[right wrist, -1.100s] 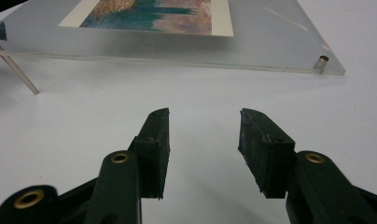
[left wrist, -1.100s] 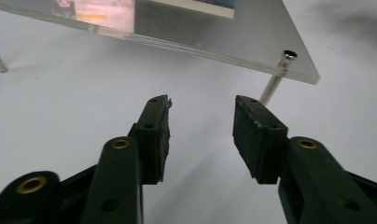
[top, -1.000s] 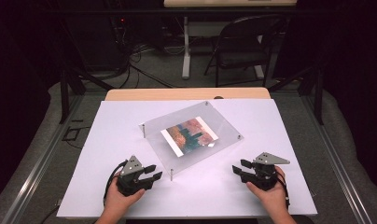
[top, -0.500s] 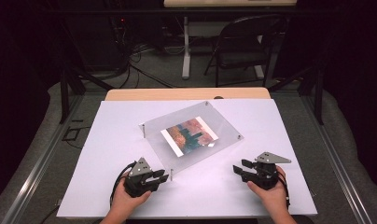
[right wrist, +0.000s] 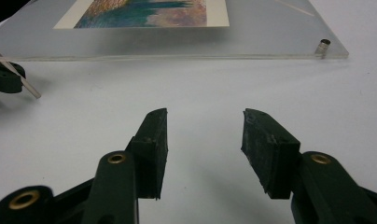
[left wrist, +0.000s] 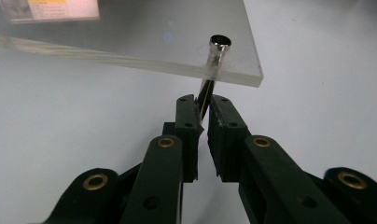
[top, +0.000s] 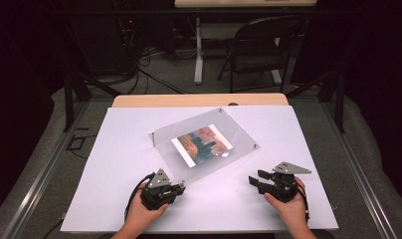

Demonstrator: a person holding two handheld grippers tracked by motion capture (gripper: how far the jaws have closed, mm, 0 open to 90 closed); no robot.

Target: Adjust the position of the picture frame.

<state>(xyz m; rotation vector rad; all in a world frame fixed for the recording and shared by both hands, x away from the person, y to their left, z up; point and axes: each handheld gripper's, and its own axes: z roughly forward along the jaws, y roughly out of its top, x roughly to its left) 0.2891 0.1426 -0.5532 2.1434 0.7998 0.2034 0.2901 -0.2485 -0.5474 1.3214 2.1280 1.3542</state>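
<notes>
Worktop (top: 119, 149) surface is flat, white and rectangular, with a bare wooden strip (top: 199, 100) along its far edge. Grey carpeted floor (top: 368, 164) surrounds it on both sides; beyond stand a black folding chair (top: 261, 52) and loose black cables (top: 144, 64) in a dark room. Wide bare margins lie left, right and near of the work.

Clear rectangular acrylic picture frame (top: 204, 144) with a colour print (top: 203, 144) sits at the worktop centre, turned at an angle and raised on slim metal standoff pins at its corners.

Left hand-held gripper (left wrist: 203, 109) is at the near-left corner of the frame. Its jaws have just been closing and now clamp the metal standoff pin (left wrist: 213, 63) below the acrylic edge, the pin tilted.

Right hand-held gripper (right wrist: 205, 126) rests on the worktop just short of the frame's near-right edge, jaws moderately apart with nothing between them. Another corner pin (right wrist: 323, 48) stands ahead of it, well apart.
</notes>
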